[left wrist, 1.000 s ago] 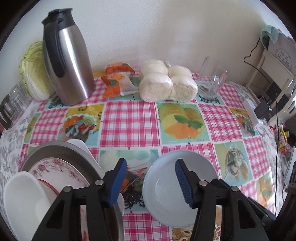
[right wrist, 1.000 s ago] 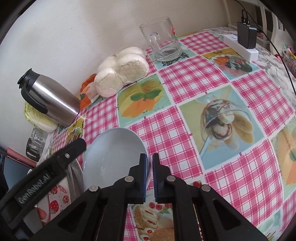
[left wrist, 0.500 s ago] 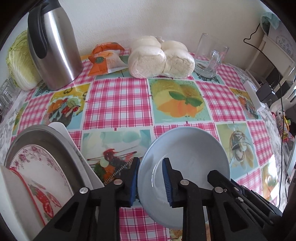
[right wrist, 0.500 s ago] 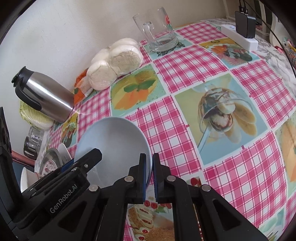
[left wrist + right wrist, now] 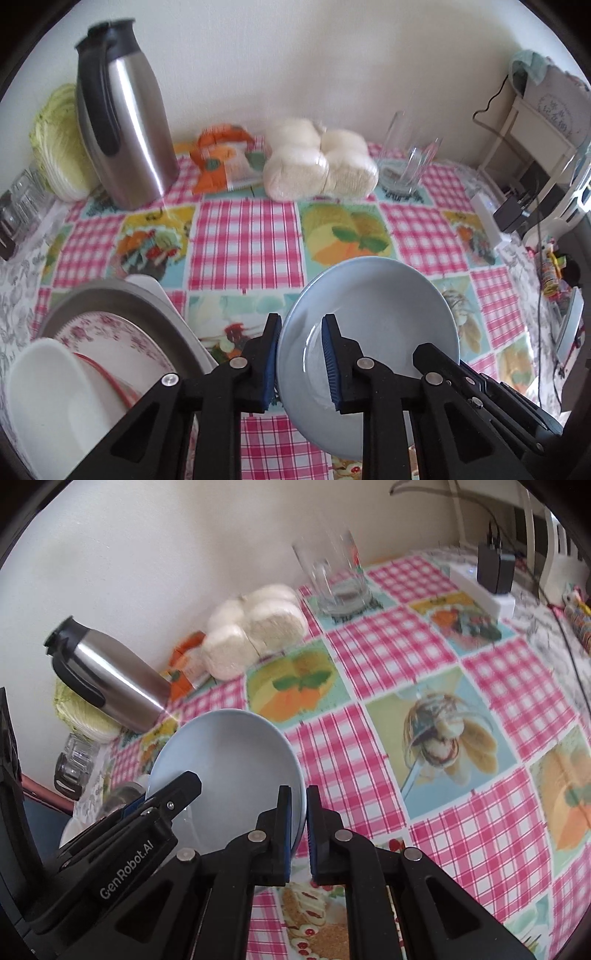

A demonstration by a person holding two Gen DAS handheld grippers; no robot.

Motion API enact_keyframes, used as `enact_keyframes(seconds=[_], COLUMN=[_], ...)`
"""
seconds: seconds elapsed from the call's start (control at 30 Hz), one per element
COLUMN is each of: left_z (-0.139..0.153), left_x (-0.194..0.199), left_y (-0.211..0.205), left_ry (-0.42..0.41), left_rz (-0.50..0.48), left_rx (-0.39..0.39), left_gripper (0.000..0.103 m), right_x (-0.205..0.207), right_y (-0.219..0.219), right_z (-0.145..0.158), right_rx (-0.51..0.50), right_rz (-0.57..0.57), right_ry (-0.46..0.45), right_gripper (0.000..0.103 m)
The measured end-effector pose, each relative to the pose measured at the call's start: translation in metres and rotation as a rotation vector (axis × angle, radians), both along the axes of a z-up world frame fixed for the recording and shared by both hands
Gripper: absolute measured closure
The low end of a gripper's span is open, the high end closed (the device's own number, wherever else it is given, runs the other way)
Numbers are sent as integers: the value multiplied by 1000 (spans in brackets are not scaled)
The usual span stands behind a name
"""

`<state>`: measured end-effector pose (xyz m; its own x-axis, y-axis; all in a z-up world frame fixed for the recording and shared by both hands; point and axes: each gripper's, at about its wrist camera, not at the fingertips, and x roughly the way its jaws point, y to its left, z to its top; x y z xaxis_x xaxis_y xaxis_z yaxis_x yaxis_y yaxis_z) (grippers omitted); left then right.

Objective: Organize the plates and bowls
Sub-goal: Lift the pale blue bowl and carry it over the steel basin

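A pale blue plate point(image 5: 384, 317) is held tilted above the checked tablecloth, gripped from both sides. My left gripper point(image 5: 300, 360) is shut on its left rim. My right gripper point(image 5: 298, 830) is shut on its right rim; the plate also shows in the right wrist view point(image 5: 229, 760). At the lower left, a stack stands in a grey metal dish point(image 5: 122, 299): a floral plate point(image 5: 122, 339) and a white bowl point(image 5: 48, 391) in front of it.
A steel thermos jug point(image 5: 125, 136), a cabbage point(image 5: 59, 147), an orange packet point(image 5: 221, 162), bagged buns point(image 5: 317, 166) and a glass mug point(image 5: 410, 158) stand along the wall. A power strip with a charger point(image 5: 491, 579) lies at the table's right edge.
My left gripper went from open to shut on the plate's left rim. The plate has risen and tilted more upright, with both grippers holding it.
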<state>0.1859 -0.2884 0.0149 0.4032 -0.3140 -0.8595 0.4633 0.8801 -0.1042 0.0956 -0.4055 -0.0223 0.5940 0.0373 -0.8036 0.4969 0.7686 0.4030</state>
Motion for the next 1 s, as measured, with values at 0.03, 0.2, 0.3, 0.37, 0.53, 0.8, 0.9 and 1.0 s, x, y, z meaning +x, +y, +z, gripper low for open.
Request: enact_keyframes(seconds=[0.03, 0.2, 0.3, 0.37, 0.53, 0.8, 0.9, 1.0], left_z=[9, 41, 53, 59, 70, 88, 92, 94], left_x=[-1, -7, -8, -9, -9, -5, -3, -1], left_y=[2, 14, 25, 32, 61, 124, 151, 176], left_ry=[-17, -68, -73, -75, -62, -62, -62, -60], left_rz=[1, 10, 19, 34, 87, 186, 227, 262], left_rx=[-8, -33, -57, -69, -118, -190, -210, -228], left_gripper=[78, 77, 77, 77, 78, 78, 78, 78], right_x=[-1, -6, -6, -5, -1, 11, 16, 20], right_y=[2, 13, 21, 27, 48, 97, 117, 138], right_z=[8, 37, 49, 55, 73, 86, 87, 90], right_rx=[-9, -37, -55, -56, -92, -94, -84, -79], right_rz=[-1, 7, 11, 15, 39, 127, 170, 215], right_ry=[-14, -66, -81, -87, -103, -123, -129, -138], right_gripper=[94, 94, 93, 93, 92, 92, 92, 92])
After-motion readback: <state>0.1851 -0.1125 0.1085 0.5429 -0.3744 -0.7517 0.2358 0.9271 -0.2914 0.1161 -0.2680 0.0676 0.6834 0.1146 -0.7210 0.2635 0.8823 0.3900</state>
